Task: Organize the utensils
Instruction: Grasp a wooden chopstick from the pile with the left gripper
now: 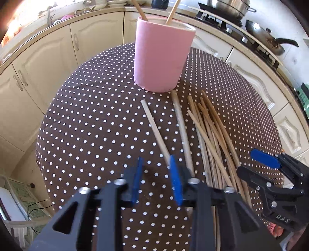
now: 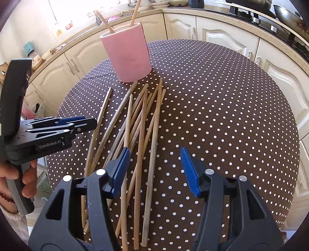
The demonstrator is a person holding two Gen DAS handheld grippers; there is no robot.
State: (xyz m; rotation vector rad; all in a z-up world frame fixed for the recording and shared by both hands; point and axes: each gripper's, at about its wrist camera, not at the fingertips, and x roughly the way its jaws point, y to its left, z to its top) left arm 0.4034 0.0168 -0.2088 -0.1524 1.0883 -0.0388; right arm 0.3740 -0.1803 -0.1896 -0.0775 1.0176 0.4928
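Observation:
A pink cup [image 1: 162,56] stands at the far side of the round table with two chopsticks [image 1: 172,11] upright in it; it also shows in the right wrist view [image 2: 128,56]. Several wooden chopsticks [image 1: 210,133] lie in a loose pile in front of it, also in the right wrist view [image 2: 143,131]. One pale chopstick [image 1: 154,129] lies apart to the left. My left gripper [image 1: 157,166] is open and empty, low over the near end of that pale chopstick. My right gripper [image 2: 154,164] is open and empty above the pile; it also shows in the left wrist view [image 1: 270,164].
The table wears a brown cloth with white dots [image 2: 222,108]. Cream kitchen cabinets [image 1: 48,58] curve around behind. A stove with a pot [image 1: 229,7] and a pan [image 1: 268,38] stands at the back right. The left gripper's body [image 2: 48,131] shows at left.

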